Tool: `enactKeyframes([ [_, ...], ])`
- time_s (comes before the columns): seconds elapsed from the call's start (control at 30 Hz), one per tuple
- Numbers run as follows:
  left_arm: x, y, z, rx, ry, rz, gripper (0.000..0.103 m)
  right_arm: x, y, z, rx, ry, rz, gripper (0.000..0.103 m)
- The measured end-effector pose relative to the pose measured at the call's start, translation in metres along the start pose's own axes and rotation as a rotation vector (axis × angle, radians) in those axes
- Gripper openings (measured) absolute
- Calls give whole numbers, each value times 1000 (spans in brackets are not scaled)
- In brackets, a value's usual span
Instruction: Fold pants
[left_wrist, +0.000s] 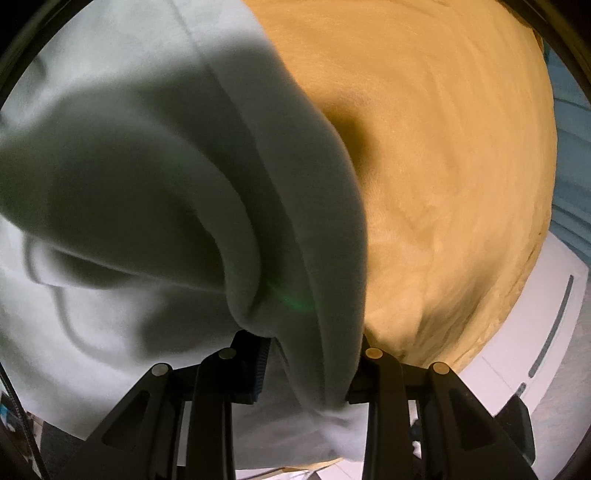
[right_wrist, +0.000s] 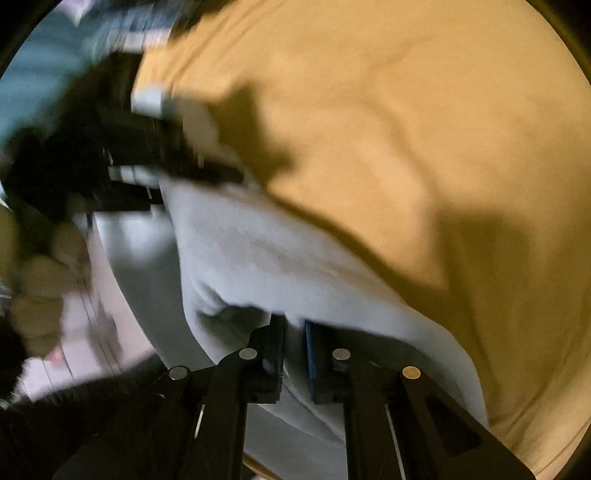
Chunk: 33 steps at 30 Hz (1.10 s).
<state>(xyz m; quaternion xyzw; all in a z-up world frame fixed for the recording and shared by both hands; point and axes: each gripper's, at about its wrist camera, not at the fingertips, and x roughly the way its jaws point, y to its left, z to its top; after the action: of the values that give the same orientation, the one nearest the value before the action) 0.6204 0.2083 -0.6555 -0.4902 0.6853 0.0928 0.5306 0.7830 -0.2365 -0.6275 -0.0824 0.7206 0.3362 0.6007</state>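
Both tongs on the grey pants (left_wrist: 155, 177), no readable labels.
My left gripper (left_wrist: 308, 369) pinches a bunched fold lifted over the mustard cover (left_wrist: 443, 166); my right gripper (right_wrist: 294, 354), angled steeply down, clamps the edge.

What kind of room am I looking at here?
Probably a bedroom or living room at home: grey pants lie on a soft surface under a mustard-yellow cover, with a white unit beside it.
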Motion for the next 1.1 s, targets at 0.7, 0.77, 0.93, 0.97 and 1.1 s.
enactKeyframes([
  [0.7, -76, -17, -14, 479, -298, 82, 102, -4, -119, 17, 591, -108, 495, 59],
  [0.77, -75, -6, -6, 482, -301, 100, 102, -4, -124, 15, 613, -110, 573, 59],
  [0.93, -68, 10, -6, 512, -285, 159, 102, 37, -87, 33, 442, 83, 568, 59],
  [0.97, -67, 9, -6, 529, -285, 175, 102, 55, -79, 37, 429, 125, 558, 60],
  [1.1, -61, 5, -12, 564, -291, 211, 102, 89, -54, 61, 381, 148, 523, 73],
])
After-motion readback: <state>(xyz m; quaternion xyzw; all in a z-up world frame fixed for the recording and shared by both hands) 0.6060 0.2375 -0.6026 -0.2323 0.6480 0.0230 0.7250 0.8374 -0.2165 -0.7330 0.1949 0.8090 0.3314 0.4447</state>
